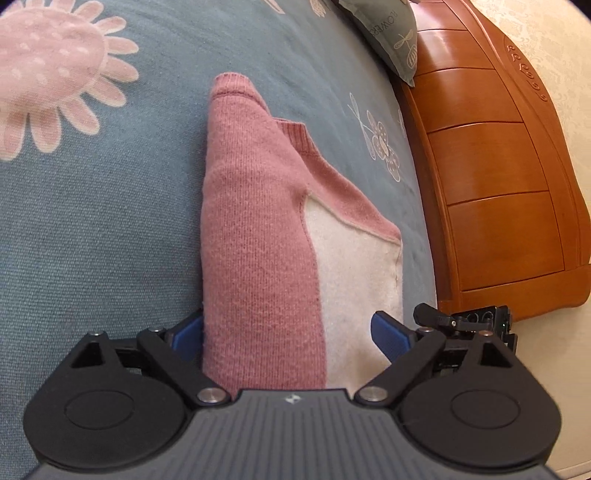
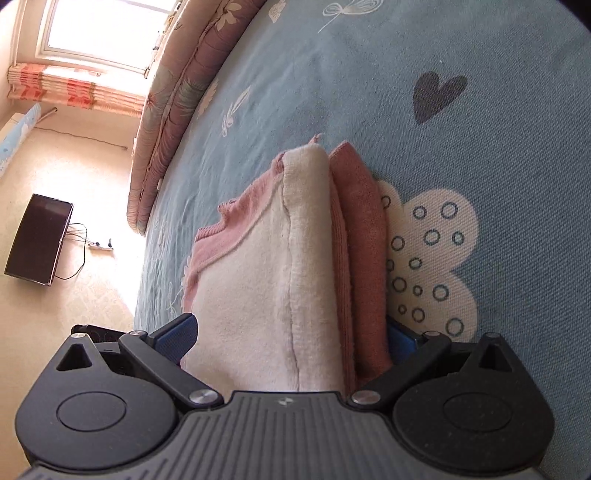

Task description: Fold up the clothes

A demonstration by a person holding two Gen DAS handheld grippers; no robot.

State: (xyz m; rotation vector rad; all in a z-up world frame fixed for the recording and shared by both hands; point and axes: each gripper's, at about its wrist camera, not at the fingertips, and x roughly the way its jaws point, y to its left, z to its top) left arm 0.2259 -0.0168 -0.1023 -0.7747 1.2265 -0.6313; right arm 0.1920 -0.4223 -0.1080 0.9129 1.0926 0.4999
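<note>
A folded pink and cream sweater [image 1: 258, 221] lies on the blue bedspread [image 1: 110, 240]. In the left wrist view my left gripper [image 1: 290, 336] is open and straddles the sweater's near end. One blue pad [image 1: 391, 339] sits over the cream part; the other pad [image 1: 188, 332] is half hidden behind the pink fold. In the right wrist view the sweater [image 2: 258, 277] shows as a stack of cream and pink layers. My right gripper [image 2: 288, 338] is open around that stack, one pad [image 2: 177, 336] on the cream side and the other pad [image 2: 400, 339] against the bedspread [image 2: 332, 92].
A wooden headboard [image 1: 498, 184] and a grey pillow [image 1: 388, 33] border the bed. A rolled floral quilt [image 2: 173, 103] lies along the far bed edge. Beyond it, a dark box [image 2: 37, 240] and a power strip [image 2: 99, 246] sit on the floor.
</note>
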